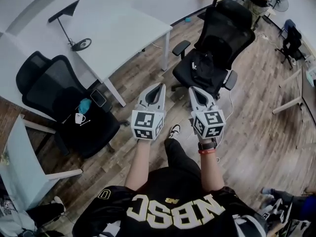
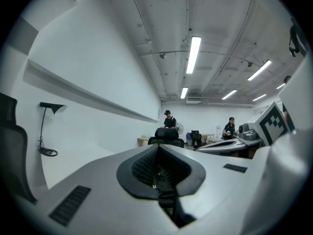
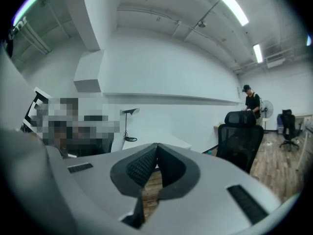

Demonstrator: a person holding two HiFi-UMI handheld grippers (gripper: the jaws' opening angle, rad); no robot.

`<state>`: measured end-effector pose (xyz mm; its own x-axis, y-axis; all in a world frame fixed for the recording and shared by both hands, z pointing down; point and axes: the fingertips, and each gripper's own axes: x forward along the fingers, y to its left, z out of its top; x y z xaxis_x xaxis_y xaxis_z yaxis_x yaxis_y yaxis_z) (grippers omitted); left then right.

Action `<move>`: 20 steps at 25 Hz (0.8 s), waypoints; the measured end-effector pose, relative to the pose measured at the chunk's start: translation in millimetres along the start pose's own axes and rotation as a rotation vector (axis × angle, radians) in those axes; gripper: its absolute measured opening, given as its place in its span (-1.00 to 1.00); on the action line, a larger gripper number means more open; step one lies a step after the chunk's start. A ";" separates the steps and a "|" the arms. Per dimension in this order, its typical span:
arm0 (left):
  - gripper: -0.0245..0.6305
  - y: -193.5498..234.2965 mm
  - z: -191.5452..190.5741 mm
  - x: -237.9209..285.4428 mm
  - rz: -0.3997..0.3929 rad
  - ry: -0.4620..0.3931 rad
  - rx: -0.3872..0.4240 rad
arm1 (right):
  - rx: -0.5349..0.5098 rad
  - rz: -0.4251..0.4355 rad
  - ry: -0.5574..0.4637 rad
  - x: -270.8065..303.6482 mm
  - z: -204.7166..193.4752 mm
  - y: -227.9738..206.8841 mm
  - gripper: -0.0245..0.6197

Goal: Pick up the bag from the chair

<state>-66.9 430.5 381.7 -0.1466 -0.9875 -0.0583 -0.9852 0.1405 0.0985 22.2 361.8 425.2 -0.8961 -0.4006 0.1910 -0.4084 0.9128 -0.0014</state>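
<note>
In front of the person, past both tool tips: a black office chair (image 1: 224, 26) with the black bag (image 1: 203, 65) on its seat, up against the backrest. Nothing is touching the bag.

Left tongs (image 1: 160, 86): held level over the wood floor (image 1: 256, 117), pointing toward the chair and apart from it. In the left gripper view the left tongs (image 2: 159, 147) are narrow, pads meeting at the tip, nothing between them. The chair (image 2: 166, 135) shows far off, dead ahead.

Right tongs (image 1: 191, 89): beside the left, tips angled slightly toward each other and near the chair's front edge in the head view. In the right gripper view the right tongs (image 3: 157, 145) are pressed together too, empty, with floor showing through the gap lower down. The chair (image 3: 242, 131) sits right of centre; I can't make out the bag from here.

Off to the left: a white worktop (image 1: 123, 33) with a desk lamp (image 1: 66, 21), and a second chair (image 1: 49, 90) with a phone (image 1: 98, 98) on its seat.
</note>
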 end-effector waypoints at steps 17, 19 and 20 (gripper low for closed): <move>-0.87 -35.6 -32.2 326.6 -0.331 0.152 0.059 | 0.243 -0.252 -0.057 142.7 29.7 -288.7 -0.90; -0.87 -41.1 -38.0 346.9 -0.365 0.168 0.061 | 0.261 -0.278 -0.043 144.9 23.1 -304.5 -0.90; -0.87 -43.5 -40.9 357.0 -0.382 0.175 0.059 | 0.265 -0.290 -0.034 146.3 19.6 -311.3 -0.90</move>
<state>-72.8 68.9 397.3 0.2426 -0.9659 0.0904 -0.9699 -0.2394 0.0453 14.8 17.5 434.4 -0.7401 -0.6456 0.1884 -0.6725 0.7109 -0.2059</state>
